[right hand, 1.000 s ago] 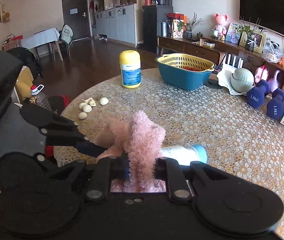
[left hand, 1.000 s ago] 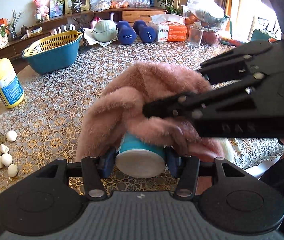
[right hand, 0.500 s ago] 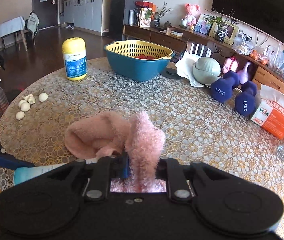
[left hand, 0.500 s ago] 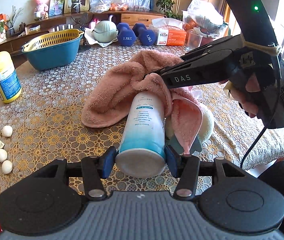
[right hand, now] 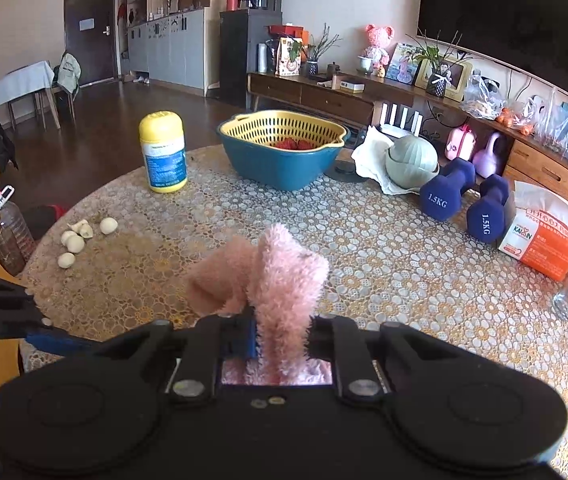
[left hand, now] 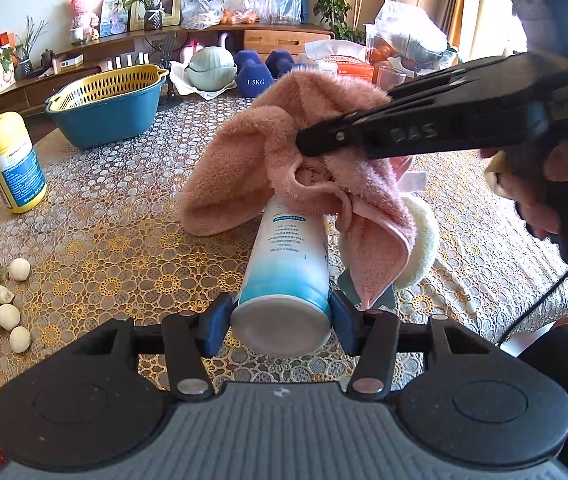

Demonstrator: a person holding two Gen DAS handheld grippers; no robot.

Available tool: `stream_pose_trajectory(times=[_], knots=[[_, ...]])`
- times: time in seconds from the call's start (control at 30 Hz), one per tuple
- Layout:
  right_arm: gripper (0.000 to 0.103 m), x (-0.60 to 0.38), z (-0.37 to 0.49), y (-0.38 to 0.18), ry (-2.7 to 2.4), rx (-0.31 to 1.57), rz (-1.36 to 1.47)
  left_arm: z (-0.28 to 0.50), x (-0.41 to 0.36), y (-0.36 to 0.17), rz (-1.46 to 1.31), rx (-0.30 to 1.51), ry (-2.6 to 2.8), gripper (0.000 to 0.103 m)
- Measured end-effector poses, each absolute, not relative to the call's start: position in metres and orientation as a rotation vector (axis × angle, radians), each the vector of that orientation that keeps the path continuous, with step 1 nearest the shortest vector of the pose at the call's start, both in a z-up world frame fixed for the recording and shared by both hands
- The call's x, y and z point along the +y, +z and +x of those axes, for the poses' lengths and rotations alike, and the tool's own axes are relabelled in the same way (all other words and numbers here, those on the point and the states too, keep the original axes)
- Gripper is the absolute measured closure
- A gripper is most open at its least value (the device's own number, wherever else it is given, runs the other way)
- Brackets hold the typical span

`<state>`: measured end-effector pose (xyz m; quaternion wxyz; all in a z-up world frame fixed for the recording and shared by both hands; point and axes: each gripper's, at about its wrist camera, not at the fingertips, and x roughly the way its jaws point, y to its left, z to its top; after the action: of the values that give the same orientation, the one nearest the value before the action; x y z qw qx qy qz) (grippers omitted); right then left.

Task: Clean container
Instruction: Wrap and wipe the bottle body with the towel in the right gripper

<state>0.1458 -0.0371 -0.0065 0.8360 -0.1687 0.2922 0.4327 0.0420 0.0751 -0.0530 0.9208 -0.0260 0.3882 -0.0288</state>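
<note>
The left gripper (left hand: 282,318) is clamped on the base of a white and blue bottle (left hand: 287,264), which lies lengthwise pointing away over the lace-covered table (left hand: 124,216). The right gripper (right hand: 280,338) is pinched tight on a pink towel (left hand: 284,148) draped over the bottle's far end. Garlic cloves (left hand: 4,312) lie to the near left, a yellow-capped jar (left hand: 12,164) farther left

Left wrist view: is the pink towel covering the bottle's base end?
No. The pink towel drapes the bottle's far end; the base sits bare in the left tool.
</note>
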Motion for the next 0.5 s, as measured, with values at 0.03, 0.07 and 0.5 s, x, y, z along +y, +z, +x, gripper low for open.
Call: stream_pose_trajectory(times=[0.03,0.07,0.5], knots=[[0.087,-0.039,0.141,-0.002,0.932,0.608,-0.351,0.042,0.074,-0.053,-0.053,0.798,-0.057,0.051],[0.087,-0.041,0.135,0.004,0.951,0.599,-0.344,0.042,0.074,-0.053,-0.052,0.798,-0.055,0.051],[0.087,-0.033,0.081,0.018,1.141,0.605,-0.327,0.043,0.068,-0.053,-0.049,0.802,-0.043,0.051]])
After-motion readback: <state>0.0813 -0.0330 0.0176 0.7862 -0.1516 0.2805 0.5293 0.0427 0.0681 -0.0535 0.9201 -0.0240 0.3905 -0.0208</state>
